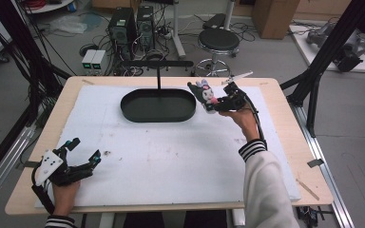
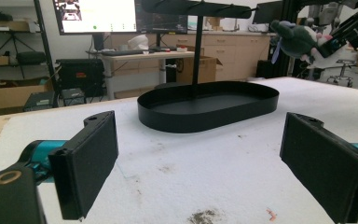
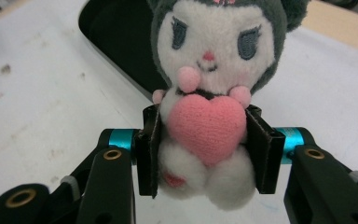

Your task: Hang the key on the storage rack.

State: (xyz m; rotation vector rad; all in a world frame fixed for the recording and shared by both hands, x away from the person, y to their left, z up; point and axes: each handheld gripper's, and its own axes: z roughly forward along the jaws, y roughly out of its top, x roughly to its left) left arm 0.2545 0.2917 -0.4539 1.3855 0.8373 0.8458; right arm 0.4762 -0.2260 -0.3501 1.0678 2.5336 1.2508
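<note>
A plush toy (image 3: 208, 79) with a dark grey hood, white face and pink heart is pinched at its body by my right gripper (image 3: 205, 149), which is shut on it. In the high view the right gripper (image 1: 218, 102) holds the plush toy (image 1: 203, 92) in the air just right of the black oval tray (image 1: 158, 105) with an upright T-shaped stand (image 1: 158, 64). My left gripper (image 1: 83, 153) rests open near the front left of the white mat, nothing between its pads (image 2: 91, 161). From there the tray (image 2: 209, 105) lies ahead, the plush toy (image 2: 294, 39) at upper right.
A white foam mat (image 1: 171, 152) covers the wooden table (image 1: 285, 95). Small dirt specks (image 1: 107, 153) mark the mat near the left gripper. Beyond the table stand a stool (image 1: 217, 42), computer towers (image 1: 133, 26) and cables on the floor.
</note>
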